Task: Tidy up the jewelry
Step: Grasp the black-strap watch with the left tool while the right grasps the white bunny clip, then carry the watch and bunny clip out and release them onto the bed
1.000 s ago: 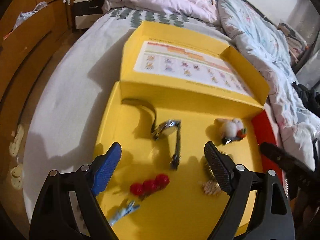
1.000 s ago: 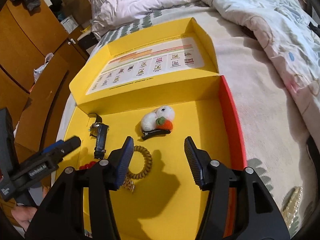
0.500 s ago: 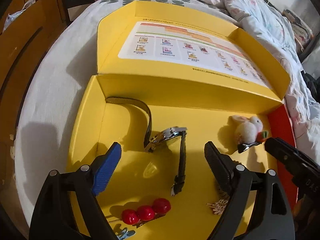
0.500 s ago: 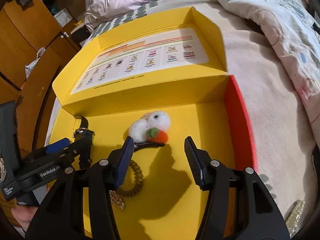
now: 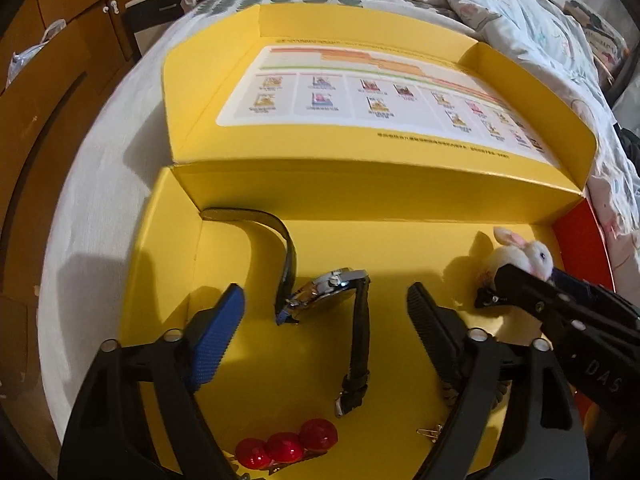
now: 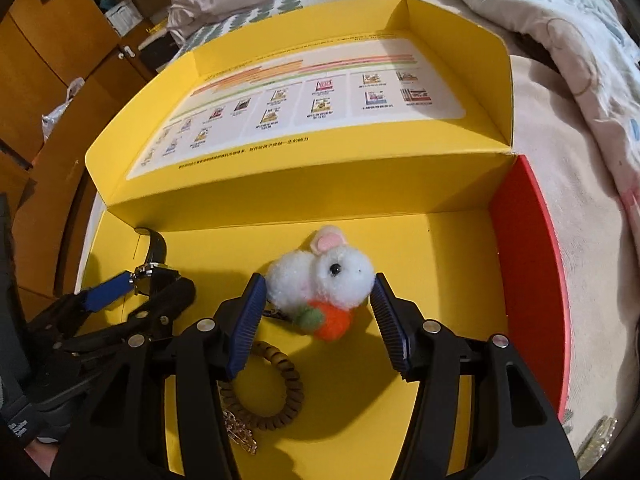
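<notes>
A yellow box (image 5: pixel 384 200) lies open on a bed. Inside it, a wristwatch with a black strap (image 5: pixel 332 284) stands on edge between the fingers of my open left gripper (image 5: pixel 326 312). A red three-bead hair clip (image 5: pixel 286 446) lies near the front. My right gripper (image 6: pixel 318 304) is open, its jaws on either side of a white plush rabbit hair clip (image 6: pixel 328 280) with an orange carrot; whether the pads touch it I cannot tell. A brown coil hair tie (image 6: pixel 272 392) and a gold chain (image 6: pixel 240 430) lie under the right gripper's left finger.
The box's printed lid (image 6: pixel 312 108) stands open behind. Its right wall is red (image 6: pixel 528 264). Bedding (image 6: pixel 560 20) lies beyond, and wooden cabinets (image 5: pixel 48 80) stand at left. A pearl strand (image 6: pixel 596 440) lies on the bed outside the box at right.
Both grippers moved forward and down into the box. The left now straddles the watch; the right now straddles the rabbit clip. Both stayed open.
</notes>
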A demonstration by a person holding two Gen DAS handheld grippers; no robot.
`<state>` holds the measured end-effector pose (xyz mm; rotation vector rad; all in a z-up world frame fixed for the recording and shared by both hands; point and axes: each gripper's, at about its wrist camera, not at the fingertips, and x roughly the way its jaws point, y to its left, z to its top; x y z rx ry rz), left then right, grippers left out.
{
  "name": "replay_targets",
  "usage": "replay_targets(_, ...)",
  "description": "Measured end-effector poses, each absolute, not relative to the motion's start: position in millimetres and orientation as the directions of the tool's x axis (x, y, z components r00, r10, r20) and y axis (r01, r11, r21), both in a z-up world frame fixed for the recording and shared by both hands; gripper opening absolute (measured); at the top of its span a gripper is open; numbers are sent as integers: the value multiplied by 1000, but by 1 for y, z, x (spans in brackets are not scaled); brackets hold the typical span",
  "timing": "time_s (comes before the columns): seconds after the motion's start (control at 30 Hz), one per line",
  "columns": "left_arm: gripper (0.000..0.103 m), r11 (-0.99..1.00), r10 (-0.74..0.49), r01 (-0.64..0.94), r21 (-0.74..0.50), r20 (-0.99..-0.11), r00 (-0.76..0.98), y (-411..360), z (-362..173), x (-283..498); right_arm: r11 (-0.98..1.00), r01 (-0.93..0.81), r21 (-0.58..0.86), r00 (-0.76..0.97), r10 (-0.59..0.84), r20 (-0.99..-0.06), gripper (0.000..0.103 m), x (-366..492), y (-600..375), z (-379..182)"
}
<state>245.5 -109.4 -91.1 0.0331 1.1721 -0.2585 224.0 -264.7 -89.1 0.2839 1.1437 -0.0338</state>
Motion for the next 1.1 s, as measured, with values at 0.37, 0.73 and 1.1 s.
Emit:
replay_targets(0.37,54,972,-201,185,-145,-921,334,-104,-97,248,962,158,225,396,147,-907,49,225,-262,-91)
replay_targets(0.73,43,970,-216,182,-161,-916,338,-100,-96,247,948,157,277,395,197,-897,37,227,-265,-94)
replay_targets(1.1,42,957,-276,185,-224,-902,333,-95,-79,242,938,158,308,427,216,-878,33,217,-268,-71)
